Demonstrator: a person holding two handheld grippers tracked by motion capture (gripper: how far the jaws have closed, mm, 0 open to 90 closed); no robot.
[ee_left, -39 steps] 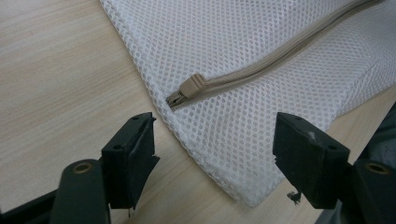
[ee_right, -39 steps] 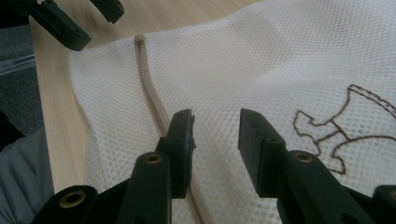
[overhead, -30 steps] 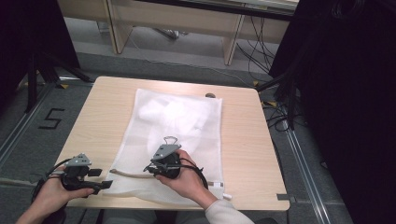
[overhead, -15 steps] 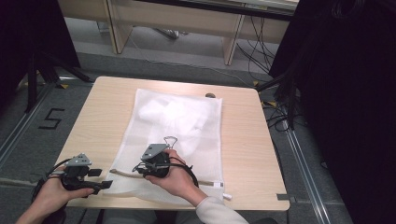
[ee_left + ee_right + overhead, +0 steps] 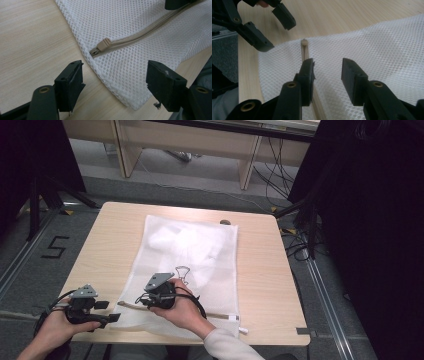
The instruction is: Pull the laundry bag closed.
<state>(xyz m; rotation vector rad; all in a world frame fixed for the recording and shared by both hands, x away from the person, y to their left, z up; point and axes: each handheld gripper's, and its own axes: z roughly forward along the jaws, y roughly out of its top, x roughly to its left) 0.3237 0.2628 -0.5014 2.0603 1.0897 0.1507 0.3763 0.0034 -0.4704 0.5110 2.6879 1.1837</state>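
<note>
A white mesh laundry bag (image 5: 187, 265) lies flat on the wooden table (image 5: 280, 285), its beige zipper (image 5: 147, 30) running along the near edge. The zipper pull (image 5: 103, 45) sits at the end of that line, just ahead of the left gripper (image 5: 115, 82), whose jaws stand wide and empty. The right gripper (image 5: 327, 75), jaws just opening and holding nothing, hovers over the zipper farther along. The left gripper is likely nearer the pull.

The right claw (image 5: 141, 301) slid left along the zipper (image 5: 165, 308) (jaws opening, now narrowing).
</note>
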